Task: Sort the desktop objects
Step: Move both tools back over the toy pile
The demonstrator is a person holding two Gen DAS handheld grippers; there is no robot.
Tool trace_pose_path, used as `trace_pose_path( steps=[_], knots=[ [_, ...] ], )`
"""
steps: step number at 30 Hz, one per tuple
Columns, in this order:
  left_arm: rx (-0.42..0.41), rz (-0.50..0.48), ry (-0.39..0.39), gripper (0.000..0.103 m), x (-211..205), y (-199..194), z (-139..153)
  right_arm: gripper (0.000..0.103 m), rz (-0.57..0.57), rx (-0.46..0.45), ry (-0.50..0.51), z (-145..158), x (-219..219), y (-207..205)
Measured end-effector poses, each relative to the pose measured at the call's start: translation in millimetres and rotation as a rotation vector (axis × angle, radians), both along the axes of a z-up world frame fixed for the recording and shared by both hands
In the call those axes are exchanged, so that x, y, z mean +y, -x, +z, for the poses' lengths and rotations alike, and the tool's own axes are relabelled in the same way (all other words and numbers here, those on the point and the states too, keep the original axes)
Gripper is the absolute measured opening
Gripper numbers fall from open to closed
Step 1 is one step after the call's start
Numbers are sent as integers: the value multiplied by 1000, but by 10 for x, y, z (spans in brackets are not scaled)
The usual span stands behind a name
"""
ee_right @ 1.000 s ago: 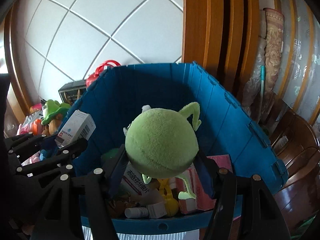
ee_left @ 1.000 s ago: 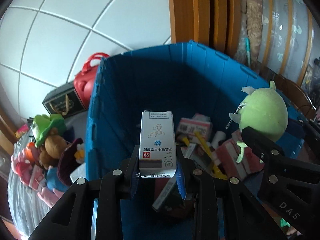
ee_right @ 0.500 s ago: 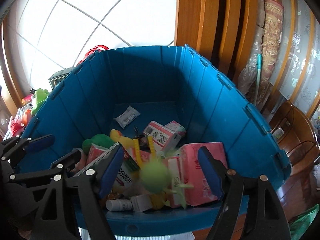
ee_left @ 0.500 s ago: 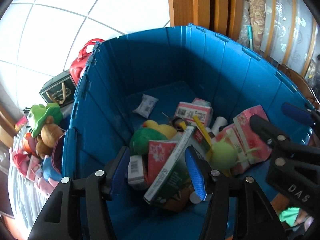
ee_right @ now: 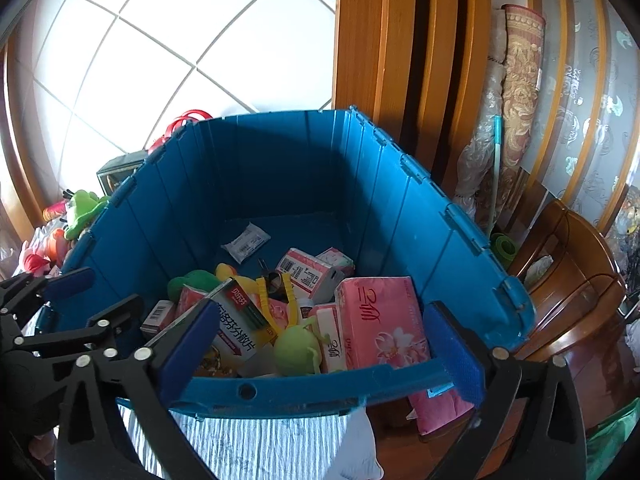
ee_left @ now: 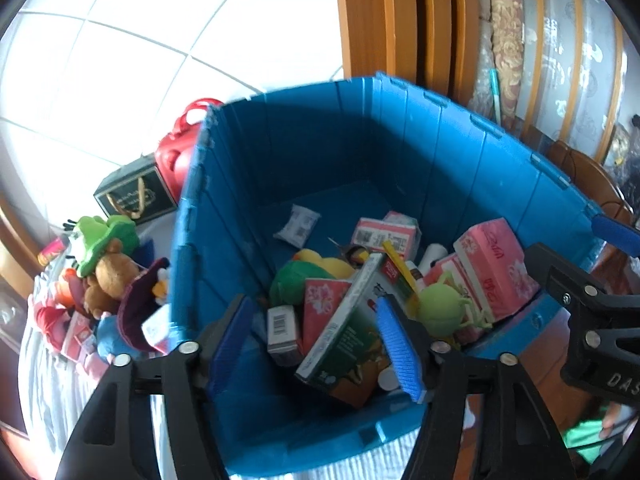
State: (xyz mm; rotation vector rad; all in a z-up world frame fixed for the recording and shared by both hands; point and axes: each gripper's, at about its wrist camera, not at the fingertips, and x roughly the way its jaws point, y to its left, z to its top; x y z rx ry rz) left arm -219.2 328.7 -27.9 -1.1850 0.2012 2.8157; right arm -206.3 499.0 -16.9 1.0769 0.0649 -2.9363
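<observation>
Both grippers, left (ee_left: pixel 316 338) and right (ee_right: pixel 320 350), hang wide apart and empty over the bin (ee_right: pixel 280 168); green plush (ee_right: pixel 296 350) lies inside.

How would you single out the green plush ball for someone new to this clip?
Find the big blue crate. Near its front wall, left of the large pink tissue pack, lies the green plush ball. It is the only round, fuzzy lime thing with thin dangling limbs among flat boxes.

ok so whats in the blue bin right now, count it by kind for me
Visible in the blue bin, some things are buried:
Pink tissue packs: 3
Green plush toys: 2
Yellow plush: 1
Cartons and boxes: at least 4
White sachet: 1
Total: at least 11
</observation>
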Motion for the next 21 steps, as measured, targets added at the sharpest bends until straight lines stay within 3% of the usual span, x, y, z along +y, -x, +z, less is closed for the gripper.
trace_pose_path(
  steps=[6, 10, 15, 21],
  knots=[
    [79, 37, -11, 79, -274, -242, 165, 103, 3, 30, 38, 86, -83, -129],
    [96, 71, -28, 80, -558, -354, 212, 103, 31, 47, 47, 150, -283, -206],
    [105, 136, -39, 80, -1020, -496, 214, 103, 123, 77, 58, 255, -781, -335],
    [104, 242, -59, 80, -1853, -684, 136, 103, 236, 101, 48, 313, -1594, -432]
  ],
)
